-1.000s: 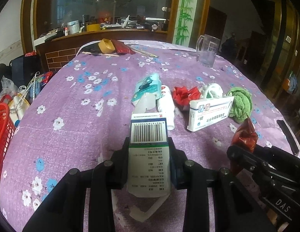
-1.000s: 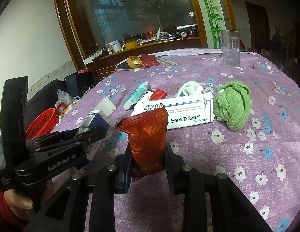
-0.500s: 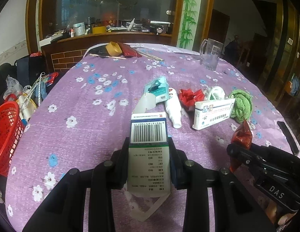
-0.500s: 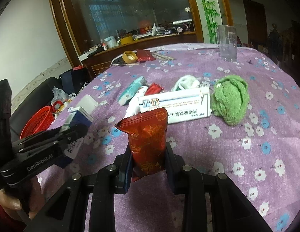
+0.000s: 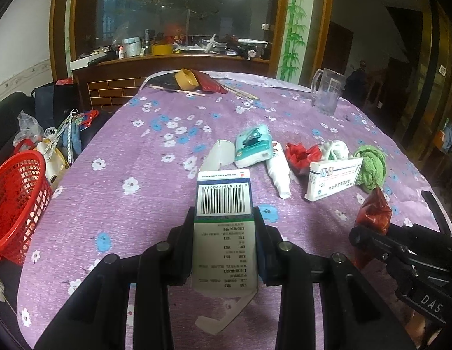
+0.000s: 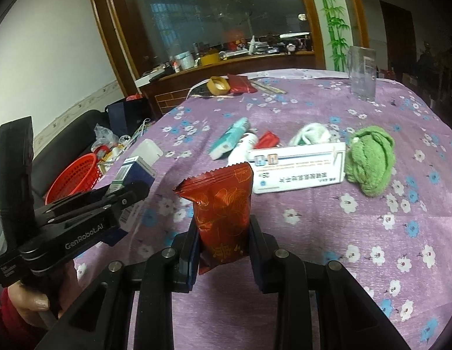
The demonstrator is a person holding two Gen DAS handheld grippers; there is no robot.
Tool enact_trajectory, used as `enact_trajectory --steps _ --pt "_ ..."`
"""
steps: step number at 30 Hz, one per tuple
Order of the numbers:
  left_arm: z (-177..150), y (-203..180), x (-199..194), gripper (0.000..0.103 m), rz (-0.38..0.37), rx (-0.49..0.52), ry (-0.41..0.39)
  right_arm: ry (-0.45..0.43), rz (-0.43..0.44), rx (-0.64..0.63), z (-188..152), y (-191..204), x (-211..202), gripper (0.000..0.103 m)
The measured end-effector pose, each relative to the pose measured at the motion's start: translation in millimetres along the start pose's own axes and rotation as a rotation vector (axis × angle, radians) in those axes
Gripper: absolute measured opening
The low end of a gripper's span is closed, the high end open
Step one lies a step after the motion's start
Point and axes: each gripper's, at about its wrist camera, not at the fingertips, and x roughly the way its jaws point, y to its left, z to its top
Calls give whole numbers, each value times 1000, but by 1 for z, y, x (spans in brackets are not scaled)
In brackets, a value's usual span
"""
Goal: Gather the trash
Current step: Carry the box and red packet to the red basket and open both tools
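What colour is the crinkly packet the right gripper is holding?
Dark red with a thin gold flower pattern: the snack packet, clearest in the right wrist view.

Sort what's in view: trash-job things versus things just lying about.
Job:
- barcoded box, in left tool
- red wrapper, in right tool
- red basket
- long white box

Lying about:
- green cloth
- clear jug
- tape roll

The left hand-held gripper (image 5: 225, 230) is closed on a small box (image 5: 224, 227). The right hand-held gripper (image 6: 223, 236) is closed on a red wrapper (image 6: 221, 213). Both are pointed down.
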Motion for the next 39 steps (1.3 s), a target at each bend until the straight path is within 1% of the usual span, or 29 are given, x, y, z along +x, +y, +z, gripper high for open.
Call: enact_trajectory --steps 7,12,16,19,23,28,30,32,35,37,39 --pt "5 20 -13 33 13 -30 -21 55 43 -10 6 14 7 32" --pt "14 55 -34 33 35 -85 -54 86 102 -39 16 33 11 32" --pt "18 88 -48 33 68 -133 -71 100 157 -87 33 60 14 32" --pt "20 116 -57 33 101 -170 -82 126 210 -113 44 83 20 32" --pt "22 157 -72 33 170 -210 -103 162 262 -168 58 120 31 32" --pt "18 210 -88 33 237 -275 -114 181 317 -238 75 169 45 32" --pt "16 232 -94 33 270 -294 -116 191 348 -270 84 195 55 32" --pt "14 248 -98 33 294 -310 -118 195 359 -297 91 219 66 33" --pt "10 271 -99 33 308 -329 -104 215 404 -310 101 247 85 33" --pt "8 285 -96 33 314 -339 -90 219 415 -315 106 262 98 33" --pt "7 295 -93 33 323 -349 -79 244 441 -306 112 278 117 33"
